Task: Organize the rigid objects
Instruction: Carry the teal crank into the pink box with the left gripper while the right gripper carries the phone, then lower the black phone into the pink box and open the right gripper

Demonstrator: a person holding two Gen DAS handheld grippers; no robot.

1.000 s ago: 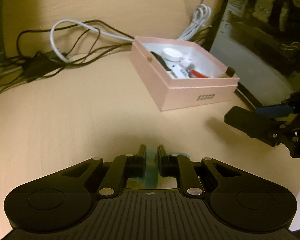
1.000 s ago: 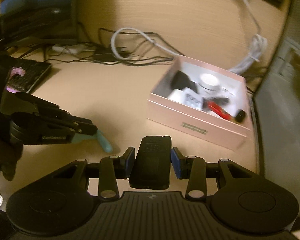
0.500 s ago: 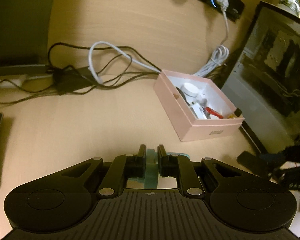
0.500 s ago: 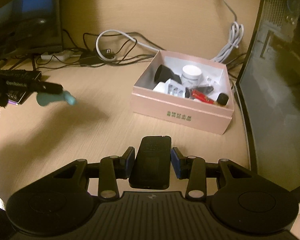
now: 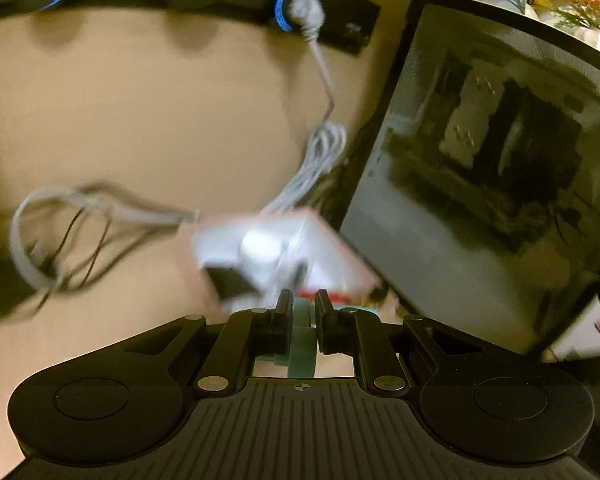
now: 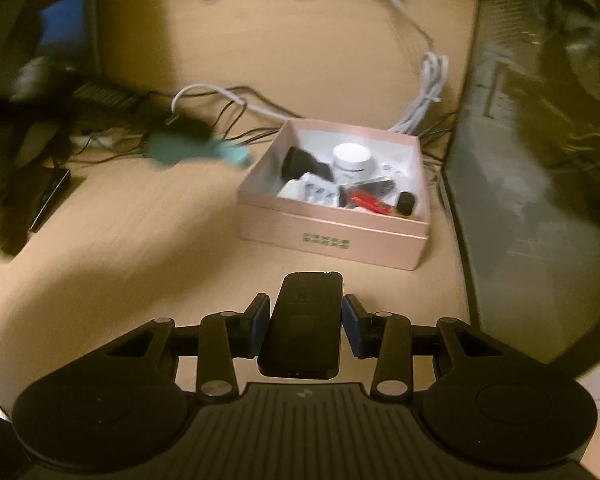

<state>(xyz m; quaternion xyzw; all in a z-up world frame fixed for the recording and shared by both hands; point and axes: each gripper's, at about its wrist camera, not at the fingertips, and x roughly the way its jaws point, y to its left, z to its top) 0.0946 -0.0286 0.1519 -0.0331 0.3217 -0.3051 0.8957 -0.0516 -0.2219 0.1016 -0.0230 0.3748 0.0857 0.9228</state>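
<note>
Room first: light wood counter (image 6: 148,240), dark glass-sided PC case (image 5: 500,152) filling the right of both views, tangle of cables (image 6: 228,104) upper centre against the back panel.

Pink box (image 6: 332,236) sits centre frame in the right wrist view, open top, already holding a white jar (image 6: 352,156), a red item and some dark bits. In the left wrist view the box is blurred and right above my fingertips, lower centre, so I judge the left side is nearer and goes in first.

Left gripper (image 5: 301,308) is clamped on a teal piece (image 5: 302,344), long axis running along the fingers toward the box. From the right wrist view it shows as a teal smear at left centre, just beside the box's left wall.

Right gripper (image 6: 306,312) is pinched on a black slab device (image 6: 304,324), long axis pointing straight at the box's front wall, bare counter between them.
</note>
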